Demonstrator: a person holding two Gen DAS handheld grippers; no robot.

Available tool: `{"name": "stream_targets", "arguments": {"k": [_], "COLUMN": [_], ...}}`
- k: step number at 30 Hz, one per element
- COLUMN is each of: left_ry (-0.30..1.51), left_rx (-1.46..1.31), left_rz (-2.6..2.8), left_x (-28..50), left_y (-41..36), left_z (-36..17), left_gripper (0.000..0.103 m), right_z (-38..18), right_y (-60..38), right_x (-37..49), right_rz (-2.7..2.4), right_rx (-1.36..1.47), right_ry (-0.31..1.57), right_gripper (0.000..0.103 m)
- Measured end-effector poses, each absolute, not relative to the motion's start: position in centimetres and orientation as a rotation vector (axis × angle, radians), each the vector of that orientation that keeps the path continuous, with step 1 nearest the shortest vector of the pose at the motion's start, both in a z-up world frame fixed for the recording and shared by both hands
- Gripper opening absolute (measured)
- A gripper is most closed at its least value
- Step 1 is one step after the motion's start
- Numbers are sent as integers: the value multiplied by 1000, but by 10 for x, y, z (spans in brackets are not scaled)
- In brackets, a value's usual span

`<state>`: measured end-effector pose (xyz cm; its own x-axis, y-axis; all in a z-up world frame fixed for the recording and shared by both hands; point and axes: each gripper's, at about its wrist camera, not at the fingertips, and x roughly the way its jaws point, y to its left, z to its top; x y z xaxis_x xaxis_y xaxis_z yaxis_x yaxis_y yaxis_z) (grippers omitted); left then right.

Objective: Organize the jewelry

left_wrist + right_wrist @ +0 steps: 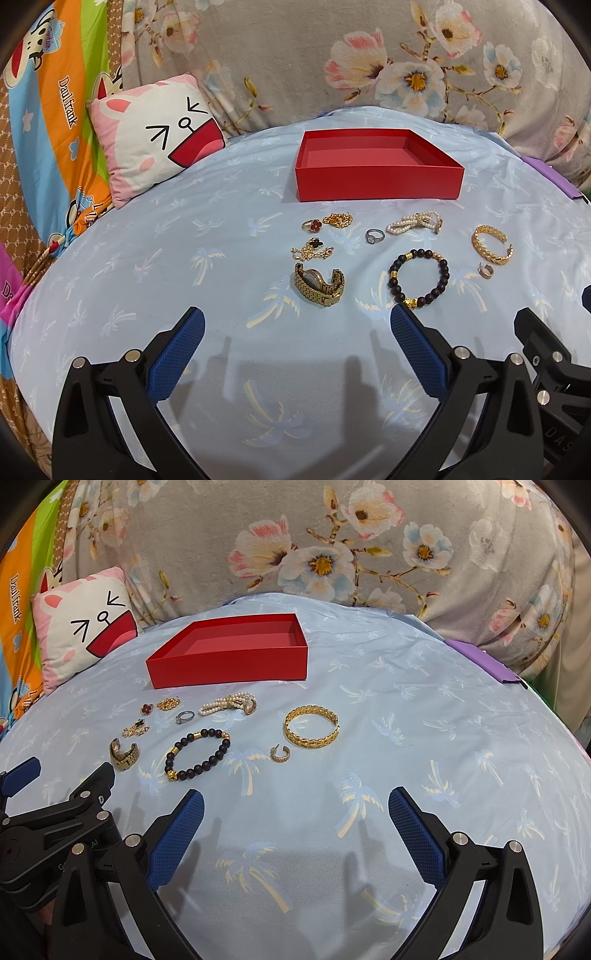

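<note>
We hold the left gripper [297, 325] with its jaws spread wide and nothing between them, hovering over the pale blue sheet [207, 258] printed with palm trees; the right gripper [295, 805] is likewise wide and empty, just beside the left one, whose black frame shows at 8 o'clock in the right wrist view; shadows of the fingers fall on the cloth below both

Out from the left claw, at 12 o'clock, lies the gold watch [319, 286] on its side, and at 1 o'clock the dark beaded bracelet [419, 277] with gold spacers, its near edge just beside the right-hand blue pad; beyond the watch we see a gold chain with a black clover [314, 249], then a red clover ring [311, 225] and a small gold chain [337, 220] side by side; a silver ring [375, 236] sits between these and the pearl bracelet [415, 223]; at 2 o'clock are the gold cuff bangle [493, 245] and, nearer, a small hoop earring [485, 271]

Behind all the pieces, at 12 o'clock, stands the red box [378, 181], open and bare inside, apart from every piece of jewelry

Farther out, a cartoon-face cushion [155, 136] leans at 10 o'clock against bright striped bedding [55, 110]; grey floral fabric [332, 55] fills the background; a purple edge [554, 177] shows at 3 o'clock
</note>
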<state>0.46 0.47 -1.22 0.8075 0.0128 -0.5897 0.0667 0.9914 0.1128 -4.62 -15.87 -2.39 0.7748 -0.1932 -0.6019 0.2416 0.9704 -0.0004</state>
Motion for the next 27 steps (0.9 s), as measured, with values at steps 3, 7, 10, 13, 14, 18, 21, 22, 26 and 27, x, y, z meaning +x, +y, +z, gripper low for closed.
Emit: {"name": "stream_targets", "arguments": {"k": [3,7,10,13,14,18,21,22,26,27], "left_ry": [631,632,632,631,632,633,633,633,633,634], "left_rx": [131,131,131,131,131,131,131,131,131,132], "left_rz": [-29,-29,-29,-28,-28,-28,-29,-28,-28,-28], "left_x": [5,5,5,5,5,5,5,5,6,6], "left_y": [5,5,5,6,5,5,5,5,6,6], "left_z": [-12,-12,-12,-15,-14,-14,-14,-14,-15,-15], "left_gripper": [98,98,98,98,98,98,98,98,98,98], "right_z": [-24,-23,-23,-23,-23,-23,-22,-23,-23,-23], "right_y": [-159,-159,-159,-159,-159,-159,-159,-158,-158,-158], "right_x": [-46,-47,-47,-47,-47,-46,-46,-46,-46,-45], "right_rz": [-235,-236,-236,-236,-236,-236,-236,-236,-235,-235], "right_rx": [78,78,78,79,78,78,78,78,78,78], "right_ry": [643,644,643,644,645,645,645,645,645,646], "right_gripper": [98,98,98,98,98,98,98,98,98,98]}}
